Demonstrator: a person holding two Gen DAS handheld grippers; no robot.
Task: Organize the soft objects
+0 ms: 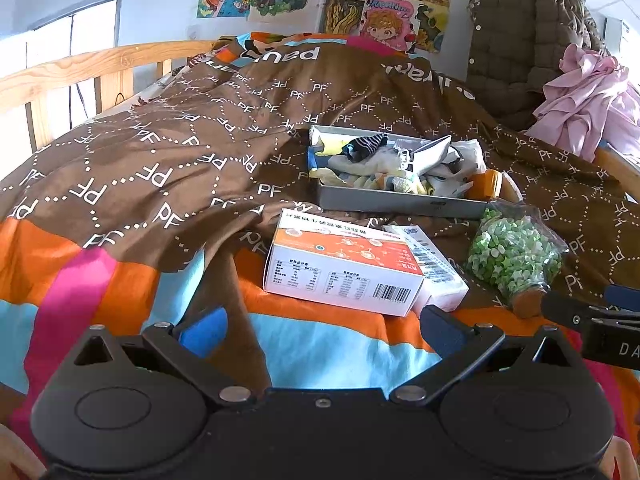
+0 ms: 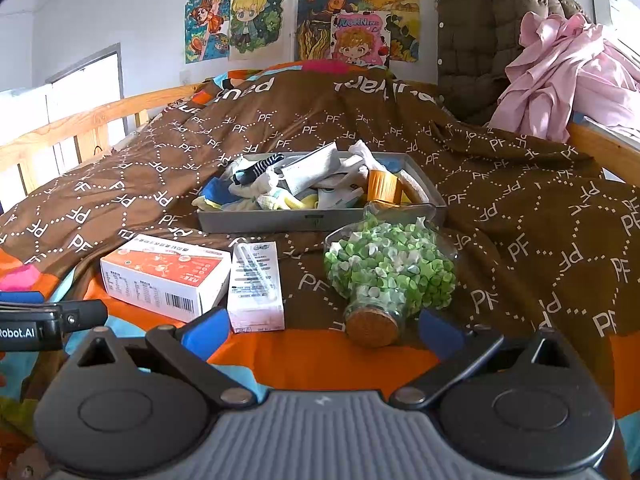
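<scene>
Left gripper (image 1: 320, 330): the jaws are spread wide and nothing is held; it is kept low over the near edge of the bed.
Right gripper (image 2: 324, 330): also spread wide and empty, with the cork of the jar between its fingers but not touched.
Soft objects: a heap of small socks and cloths (image 2: 304, 184) is piled in the shallow grey rectangular tray (image 2: 280, 222), far from both grippers.
Risk: the round glass jar of green and white paper stars (image 2: 390, 272), lying on its side, could be rolled or knocked when the tray is reached for.
Risk: the white and orange cardboard box (image 1: 344, 266) may be pushed along.
Textures: the brown quilt (image 1: 160, 160) is wrinkled, so the tray may tilt.
</scene>
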